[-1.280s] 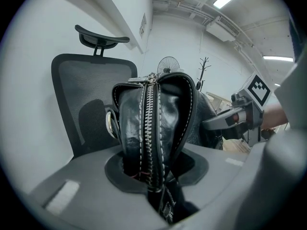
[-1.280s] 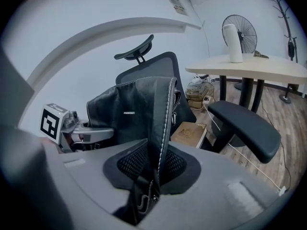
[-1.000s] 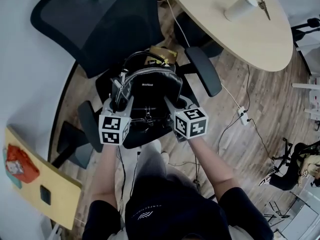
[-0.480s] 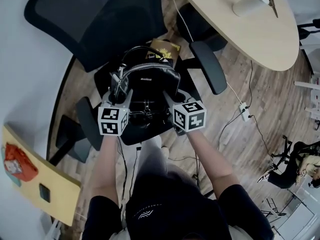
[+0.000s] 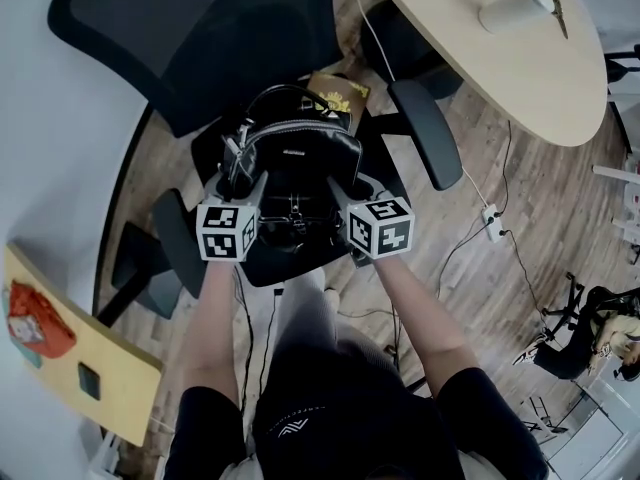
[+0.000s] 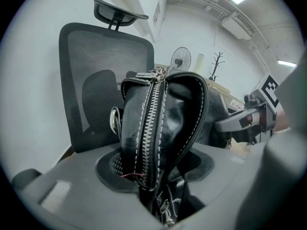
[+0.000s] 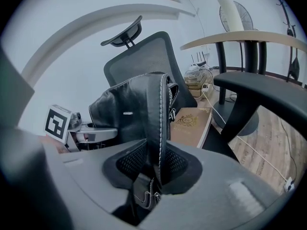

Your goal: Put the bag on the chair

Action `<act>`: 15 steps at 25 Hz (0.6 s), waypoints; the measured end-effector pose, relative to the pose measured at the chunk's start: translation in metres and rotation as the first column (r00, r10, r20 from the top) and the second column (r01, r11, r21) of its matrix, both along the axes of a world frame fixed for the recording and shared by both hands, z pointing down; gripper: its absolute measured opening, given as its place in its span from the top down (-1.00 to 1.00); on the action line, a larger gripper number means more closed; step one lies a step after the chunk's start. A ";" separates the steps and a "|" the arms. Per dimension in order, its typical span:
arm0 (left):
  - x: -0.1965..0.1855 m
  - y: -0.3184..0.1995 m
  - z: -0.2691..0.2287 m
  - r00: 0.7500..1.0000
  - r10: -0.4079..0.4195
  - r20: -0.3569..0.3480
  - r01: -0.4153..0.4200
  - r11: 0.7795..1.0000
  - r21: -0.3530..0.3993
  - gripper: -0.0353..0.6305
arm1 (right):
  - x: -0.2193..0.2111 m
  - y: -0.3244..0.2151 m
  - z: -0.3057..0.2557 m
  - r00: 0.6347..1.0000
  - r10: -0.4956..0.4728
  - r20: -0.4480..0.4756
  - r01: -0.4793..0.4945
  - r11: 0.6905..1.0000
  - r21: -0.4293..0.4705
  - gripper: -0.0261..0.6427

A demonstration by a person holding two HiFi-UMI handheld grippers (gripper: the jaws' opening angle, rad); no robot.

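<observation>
The bag [image 5: 296, 168] stands on the chair [image 5: 200, 38] seat. Our left gripper [image 5: 250, 190] and right gripper [image 5: 340, 194] are both opening, its 2 stitched ends loose between the jaws. Soft, slumping leather, we judge; the handle [image 5: 290, 90] or the firm seams grip best.

The left tongs [image 5: 243, 180] and right tongs [image 5: 340, 190], clamped before, are opening off the bag [image 5: 300, 163] between them.

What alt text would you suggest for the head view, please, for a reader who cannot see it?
A black leather bag stands on the seat of a black office chair, with the left gripper and the right gripper at its two ends, jaws opening around it. A round wooden table with a paper cup sits upper right.
</observation>
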State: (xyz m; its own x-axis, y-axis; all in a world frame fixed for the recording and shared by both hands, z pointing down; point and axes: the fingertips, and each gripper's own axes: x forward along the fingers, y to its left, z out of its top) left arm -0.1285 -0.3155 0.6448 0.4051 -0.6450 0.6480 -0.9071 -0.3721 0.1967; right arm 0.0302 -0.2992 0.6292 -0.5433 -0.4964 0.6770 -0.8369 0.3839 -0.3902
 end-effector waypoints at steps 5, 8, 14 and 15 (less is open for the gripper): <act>-0.004 -0.002 0.002 1.000 -0.012 0.018 0.012 1.000 0.004 0.12 | 0.000 -0.004 0.003 1.000 0.009 -0.012 -0.009 1.000 -0.010 0.58; -0.009 -0.003 0.002 0.999 -0.034 0.019 0.034 0.999 0.001 0.03 | 0.000 -0.005 0.002 1.000 0.017 -0.021 -0.017 1.000 -0.011 0.50; -0.016 0.000 0.001 0.996 -0.072 0.054 0.072 0.997 0.002 -0.08 | 0.004 -0.005 0.000 0.999 0.032 -0.044 -0.032 0.999 -0.001 0.37; -0.017 -0.001 0.000 0.995 -0.075 0.065 0.075 0.997 0.010 -0.09 | 0.006 -0.005 -0.001 0.998 0.035 -0.051 -0.035 0.999 0.003 0.36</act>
